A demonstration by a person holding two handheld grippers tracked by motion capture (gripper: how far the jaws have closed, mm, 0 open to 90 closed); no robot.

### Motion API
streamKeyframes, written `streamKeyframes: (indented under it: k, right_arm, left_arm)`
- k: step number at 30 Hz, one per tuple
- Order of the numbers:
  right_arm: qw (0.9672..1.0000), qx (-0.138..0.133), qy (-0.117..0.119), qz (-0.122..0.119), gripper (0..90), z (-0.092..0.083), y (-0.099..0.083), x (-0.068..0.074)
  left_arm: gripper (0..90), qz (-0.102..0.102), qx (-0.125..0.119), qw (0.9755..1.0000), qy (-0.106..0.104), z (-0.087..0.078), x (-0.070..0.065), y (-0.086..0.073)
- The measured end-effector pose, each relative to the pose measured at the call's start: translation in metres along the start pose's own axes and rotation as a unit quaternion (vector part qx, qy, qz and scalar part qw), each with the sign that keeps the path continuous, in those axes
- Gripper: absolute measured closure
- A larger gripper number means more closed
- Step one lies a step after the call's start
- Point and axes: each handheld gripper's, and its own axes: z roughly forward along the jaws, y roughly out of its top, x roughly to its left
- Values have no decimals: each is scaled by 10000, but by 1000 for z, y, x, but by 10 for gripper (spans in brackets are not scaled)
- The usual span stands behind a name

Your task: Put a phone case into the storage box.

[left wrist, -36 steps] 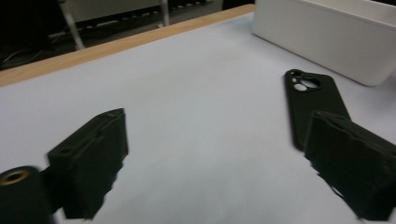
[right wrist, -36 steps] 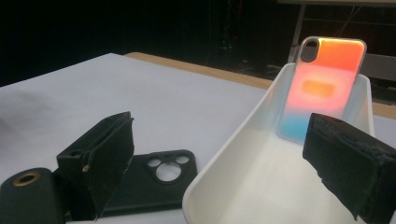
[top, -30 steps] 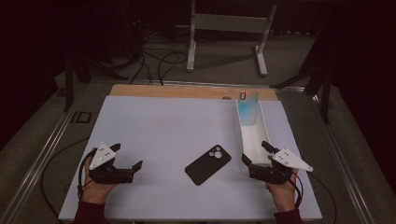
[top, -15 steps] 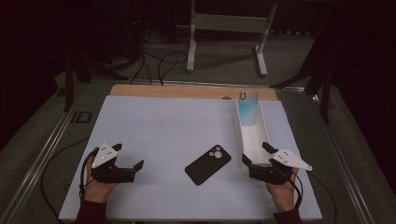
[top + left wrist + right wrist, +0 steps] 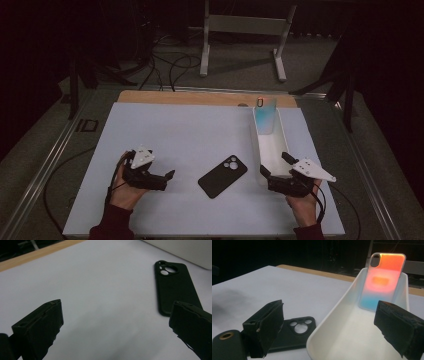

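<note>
Covering the table (image 5: 200, 130) is a white sheet, a wooden strip along its far edge; the room beyond is dark, with cables on the floor. Two phone cases: a black case (image 5: 222, 176) flat between the claws, a coloured case (image 5: 264, 116) upright in one white tray (image 5: 272, 145). Left claw (image 5: 167, 177) and right claw (image 5: 272, 167) both gape open, empty

Lying flat near lower centre of the high view: black phone case (image 5: 222, 176), back side up, camera holes at its upper right end, turned diagonally on the white surface, sitting between both hands, apart from the tray at right.
</note>
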Motion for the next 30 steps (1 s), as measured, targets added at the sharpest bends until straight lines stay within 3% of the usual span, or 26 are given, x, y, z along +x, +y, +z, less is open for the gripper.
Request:
streamKeyframes:
  k: [12, 18, 30]
  right_arm:
    - [10000, 12, 13, 36, 89, 0, 1, 0]
    - [10000, 10, 27, 19, 89, 0, 1, 1]
    - [10000, 0, 18, 31, 89, -1, 1, 0]
  left_arm:
    - [0, 358, 577, 9969, -395, 60, -37, 24]
    - [0, 324, 752, 9953, -526, 83, -53, 34]
    - [0, 490, 1208, 9878, -856, 122, -86, 37]
